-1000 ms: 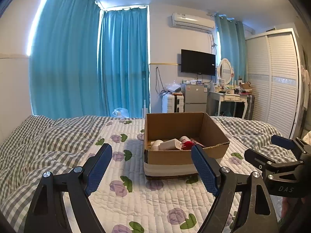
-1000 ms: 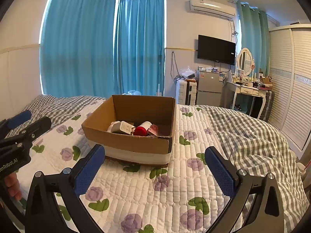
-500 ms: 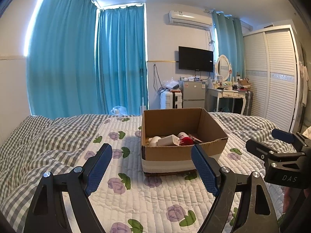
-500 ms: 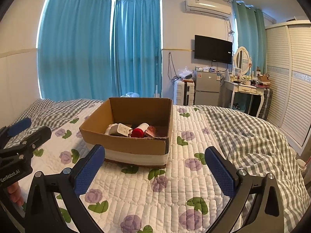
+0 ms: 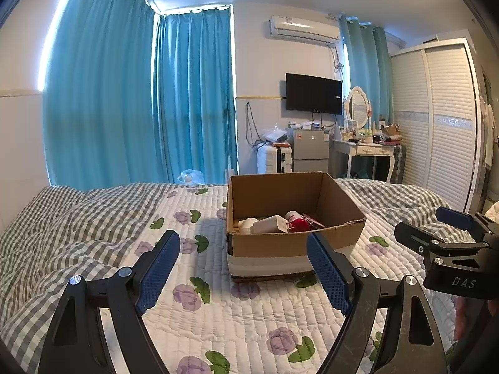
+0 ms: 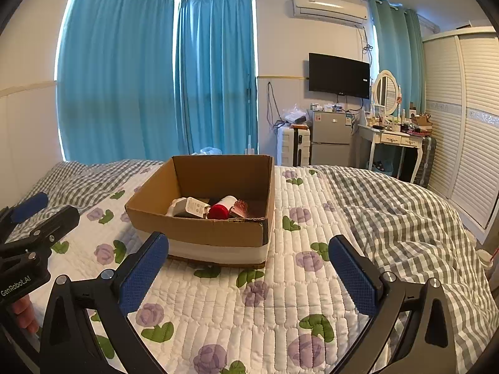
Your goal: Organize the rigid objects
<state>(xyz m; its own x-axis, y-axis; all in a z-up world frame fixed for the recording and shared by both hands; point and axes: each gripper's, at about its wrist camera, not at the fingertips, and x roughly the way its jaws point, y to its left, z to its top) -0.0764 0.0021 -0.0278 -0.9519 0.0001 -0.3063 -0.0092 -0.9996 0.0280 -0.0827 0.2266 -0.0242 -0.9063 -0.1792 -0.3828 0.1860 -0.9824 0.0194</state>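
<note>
An open cardboard box [image 5: 268,244] [image 6: 199,233] stands on the quilted bed. Inside lie a white box-shaped item [image 5: 269,225] [image 6: 195,207], a red and white cylinder [image 5: 297,222] [image 6: 222,208], a white round item [image 5: 248,222] and a dark reddish item [image 6: 239,208]. My left gripper [image 5: 243,243] is open and empty, held above the quilt in front of the box. My right gripper [image 6: 248,246] is open and empty, also in front of the box. Each gripper shows at the edge of the other's view [image 5: 449,249] [image 6: 28,243].
The bed has a white floral quilt [image 6: 280,296] and a grey checked cover [image 6: 405,218]. Teal curtains [image 5: 140,109], a suitcase [image 5: 274,159], a small fridge [image 5: 310,151], a dressing table [image 5: 365,152] and a wardrobe [image 5: 436,118] stand beyond the bed.
Both grippers have drawn back slightly and tilted, so the box sits a little farther and higher in both views. Both stay open and empty.
</note>
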